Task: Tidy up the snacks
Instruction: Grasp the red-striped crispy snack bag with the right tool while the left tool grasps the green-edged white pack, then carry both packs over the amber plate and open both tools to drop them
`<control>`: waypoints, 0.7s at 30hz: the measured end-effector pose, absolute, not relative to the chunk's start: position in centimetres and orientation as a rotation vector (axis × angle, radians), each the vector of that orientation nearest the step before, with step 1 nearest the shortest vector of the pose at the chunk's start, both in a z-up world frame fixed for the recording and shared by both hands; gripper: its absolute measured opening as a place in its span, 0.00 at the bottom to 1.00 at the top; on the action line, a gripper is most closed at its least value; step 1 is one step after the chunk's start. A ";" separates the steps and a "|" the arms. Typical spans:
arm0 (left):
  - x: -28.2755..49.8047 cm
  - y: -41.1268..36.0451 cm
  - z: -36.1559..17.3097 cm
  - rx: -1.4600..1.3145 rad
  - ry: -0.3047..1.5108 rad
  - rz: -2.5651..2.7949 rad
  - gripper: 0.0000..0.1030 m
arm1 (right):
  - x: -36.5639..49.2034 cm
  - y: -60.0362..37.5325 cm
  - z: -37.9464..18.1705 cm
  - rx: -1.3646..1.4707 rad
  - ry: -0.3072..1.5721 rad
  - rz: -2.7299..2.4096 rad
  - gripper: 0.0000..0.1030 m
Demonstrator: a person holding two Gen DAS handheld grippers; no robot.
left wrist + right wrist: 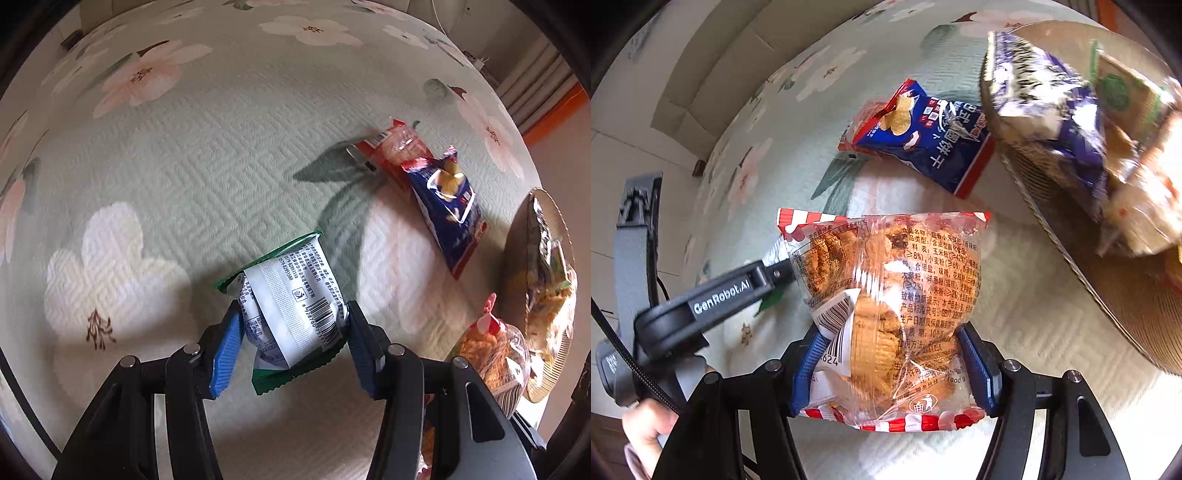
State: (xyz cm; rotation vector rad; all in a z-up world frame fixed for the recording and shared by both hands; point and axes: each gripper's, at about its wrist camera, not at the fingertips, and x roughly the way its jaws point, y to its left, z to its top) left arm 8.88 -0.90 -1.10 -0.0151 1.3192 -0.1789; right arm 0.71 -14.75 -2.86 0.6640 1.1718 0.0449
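My left gripper [291,332] is shut on a green-and-white snack packet [291,306], held above the floral cloth. My right gripper [894,358] is shut on a clear bag of orange crackers with red-striped ends [890,295]; the bag also shows in the left wrist view [495,350]. A blue chip bag [448,210] lies on the cloth, overlapping a red snack pack [391,147]; the chip bag [938,136] and the red pack [864,118] also show in the right wrist view. A cardboard box [1108,280] at the right holds several snack packets [1045,103].
The pale green floral tablecloth [207,177] covers the surface. The cardboard box [517,258] stands at the right edge in the left wrist view. The left gripper's body [713,295] and the person's hand [646,424] show at the left of the right wrist view.
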 end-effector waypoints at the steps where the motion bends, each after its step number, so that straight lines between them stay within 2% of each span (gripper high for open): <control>1: 8.4 -1.0 -0.8 -0.013 1.316 -0.181 0.49 | 0.4 -14.8 -2.6 0.669 1.168 0.046 0.64; 11: 4.8 -2.5 3.8 0.009 1.269 -0.216 0.49 | -3.0 -14.5 1.7 0.639 1.095 0.089 0.64; 21: 4.0 -5.7 14.1 0.053 1.126 -0.261 0.49 | -6.3 -20.1 8.9 0.704 0.959 0.098 0.64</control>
